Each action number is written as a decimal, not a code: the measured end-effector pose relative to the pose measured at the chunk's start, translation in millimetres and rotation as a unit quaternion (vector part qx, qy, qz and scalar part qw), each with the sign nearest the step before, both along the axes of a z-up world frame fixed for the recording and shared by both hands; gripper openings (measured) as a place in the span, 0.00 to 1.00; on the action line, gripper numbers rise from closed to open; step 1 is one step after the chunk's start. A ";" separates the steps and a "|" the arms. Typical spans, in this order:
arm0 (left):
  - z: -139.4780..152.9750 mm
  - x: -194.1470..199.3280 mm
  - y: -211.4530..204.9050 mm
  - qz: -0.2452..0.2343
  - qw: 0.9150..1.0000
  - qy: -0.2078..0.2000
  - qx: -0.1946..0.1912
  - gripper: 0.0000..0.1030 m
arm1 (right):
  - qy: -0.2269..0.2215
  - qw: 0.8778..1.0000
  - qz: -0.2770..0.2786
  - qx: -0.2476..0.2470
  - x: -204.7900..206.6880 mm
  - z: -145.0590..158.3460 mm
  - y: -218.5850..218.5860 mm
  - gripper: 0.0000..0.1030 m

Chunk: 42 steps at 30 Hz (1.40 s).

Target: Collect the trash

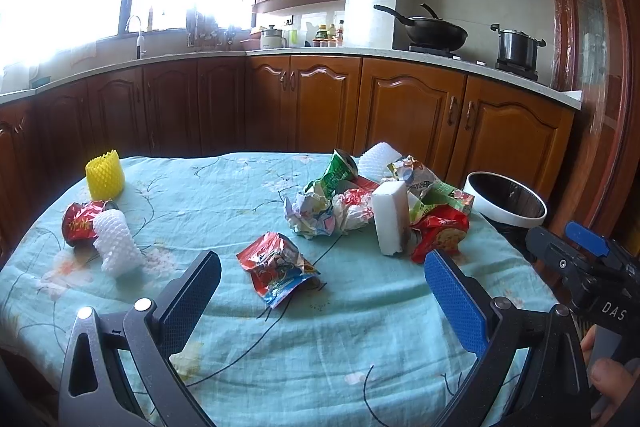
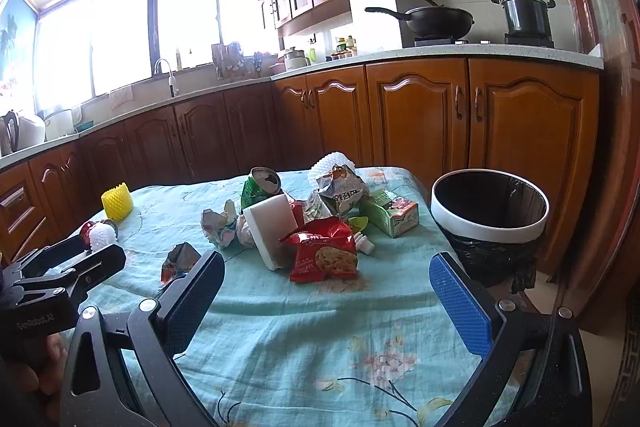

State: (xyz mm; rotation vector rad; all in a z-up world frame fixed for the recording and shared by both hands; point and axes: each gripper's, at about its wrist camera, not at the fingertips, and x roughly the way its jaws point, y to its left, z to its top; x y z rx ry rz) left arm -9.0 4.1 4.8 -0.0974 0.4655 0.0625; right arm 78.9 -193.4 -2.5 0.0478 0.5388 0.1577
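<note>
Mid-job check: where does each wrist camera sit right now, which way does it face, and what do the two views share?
Left wrist: rides the left claw, open above the near table edge, facing the kitchen counter; the right claw and a thumb show at right.
Right wrist: rides the right claw, open, nearer the trash bin; the left claw shows at left.
Shared: the teal tablecloth, white foam block and red snack bag.

Glossy foil wrapper point(image 1: 276, 273) on matt floral cotton tablecloth point(image 1: 360, 327)
</note>
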 end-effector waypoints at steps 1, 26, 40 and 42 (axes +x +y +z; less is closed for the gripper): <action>-0.2 0.1 -0.7 0.000 1.000 0.000 0.001 0.99 | 0.000 1.000 0.000 0.001 0.3 0.3 -0.4 1.00; -14.4 18.8 22.6 0.016 0.999 0.035 -0.020 0.99 | 0.023 0.999 0.027 0.021 13.6 -10.3 1.5 1.00; -27.6 79.6 42.6 0.034 0.994 0.097 -0.036 0.96 | 0.066 0.997 0.018 0.025 48.5 -25.8 -2.9 0.99; -29.3 89.6 45.1 0.035 0.993 0.107 -0.037 0.95 | 0.074 0.997 0.013 0.024 55.2 -27.9 -5.9 0.99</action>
